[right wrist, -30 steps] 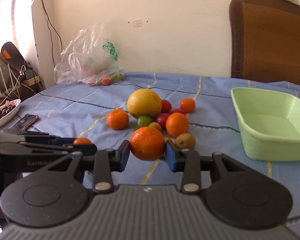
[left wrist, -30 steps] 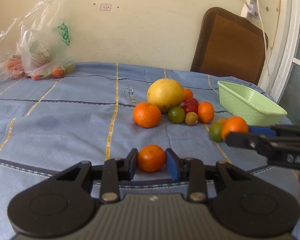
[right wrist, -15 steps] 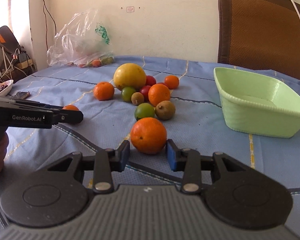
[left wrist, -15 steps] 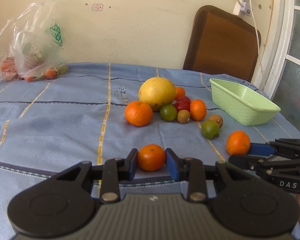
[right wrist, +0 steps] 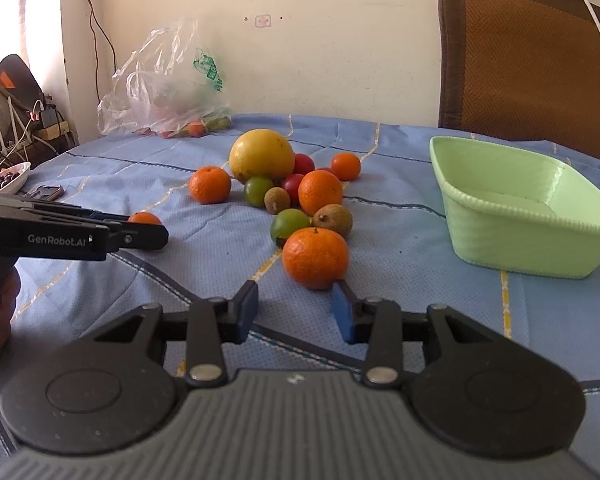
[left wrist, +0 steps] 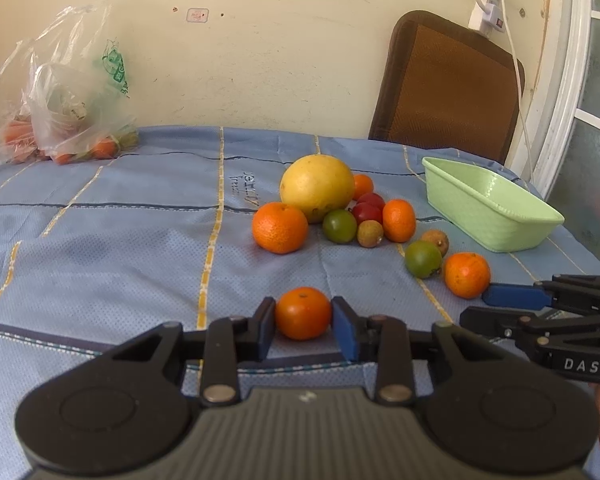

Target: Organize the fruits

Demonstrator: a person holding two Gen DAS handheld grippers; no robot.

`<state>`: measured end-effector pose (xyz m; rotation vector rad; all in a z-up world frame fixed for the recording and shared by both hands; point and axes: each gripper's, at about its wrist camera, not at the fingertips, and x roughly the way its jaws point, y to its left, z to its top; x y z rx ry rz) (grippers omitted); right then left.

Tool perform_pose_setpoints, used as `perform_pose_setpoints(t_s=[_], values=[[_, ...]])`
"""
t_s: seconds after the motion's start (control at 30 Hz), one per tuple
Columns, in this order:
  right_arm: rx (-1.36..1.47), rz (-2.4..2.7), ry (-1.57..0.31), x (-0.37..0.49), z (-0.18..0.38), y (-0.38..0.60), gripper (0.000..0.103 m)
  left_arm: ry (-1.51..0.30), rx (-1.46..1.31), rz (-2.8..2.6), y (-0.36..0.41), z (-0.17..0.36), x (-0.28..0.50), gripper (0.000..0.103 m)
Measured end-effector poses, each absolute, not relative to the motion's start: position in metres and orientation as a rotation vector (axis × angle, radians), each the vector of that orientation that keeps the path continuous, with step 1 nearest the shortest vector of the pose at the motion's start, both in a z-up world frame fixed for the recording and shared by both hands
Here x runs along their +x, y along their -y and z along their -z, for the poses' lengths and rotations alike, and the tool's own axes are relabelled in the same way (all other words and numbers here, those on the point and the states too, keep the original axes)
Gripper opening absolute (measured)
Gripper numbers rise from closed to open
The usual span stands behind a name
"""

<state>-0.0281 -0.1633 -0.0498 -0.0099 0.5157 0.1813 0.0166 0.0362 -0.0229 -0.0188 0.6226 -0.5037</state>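
My left claw [left wrist: 303,324] clenched on small tangerine [left wrist: 303,313], stem dimple up, round, glossy. Right claw [right wrist: 293,311] released, parted behind larger orange [right wrist: 315,258] on desk [left wrist: 120,248], stem up.

Bright daylight, sharp focus, fisheye-bent edges.

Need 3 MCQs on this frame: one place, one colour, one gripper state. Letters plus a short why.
1. Where is the green basket? A among the fruit pile; B right of the pile; C on the chair
2. Colour of the biggest fruit? A yellow; B red; C green
3. The right gripper is: A shut on an orange; B open; C out of view

Key: 1 B, it stands apart on the cloth to the right. 2 A, the large round fruit is yellow. 3 B, the orange lies past its spread fingertips.
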Motion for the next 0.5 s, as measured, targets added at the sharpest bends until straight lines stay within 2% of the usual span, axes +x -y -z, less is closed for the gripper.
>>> perform_pose_setpoints(t_s=[0.13, 0.2, 0.33, 0.4, 0.5], values=[[-0.001, -0.181, -0.505, -0.025, 0.047, 0.166, 0.045, -0.631, -0.043, 0.507, -0.04, 0.022, 0.018, 0.031], [0.003, -0.181, -0.492, -0.022, 0.043, 0.168, 0.051, -0.636, -0.052, 0.507, -0.04, 0.021, 0.019, 0.031], [0.0, -0.183, -0.488, -0.012, 0.04, 0.17, 0.051, -0.652, -0.092, 0.522, -0.037, 0.017, 0.02, 0.031], [0.0, -0.2, -0.51, -0.006, 0.043, 0.172, 0.041, -0.66, -0.104, 0.536, -0.032, 0.013, 0.02, 0.031], [0.013, -0.211, -0.479, -0.012, 0.043, 0.177, 0.041, -0.652, -0.088, 0.576, -0.016, 0.0, 0.021, 0.031]])
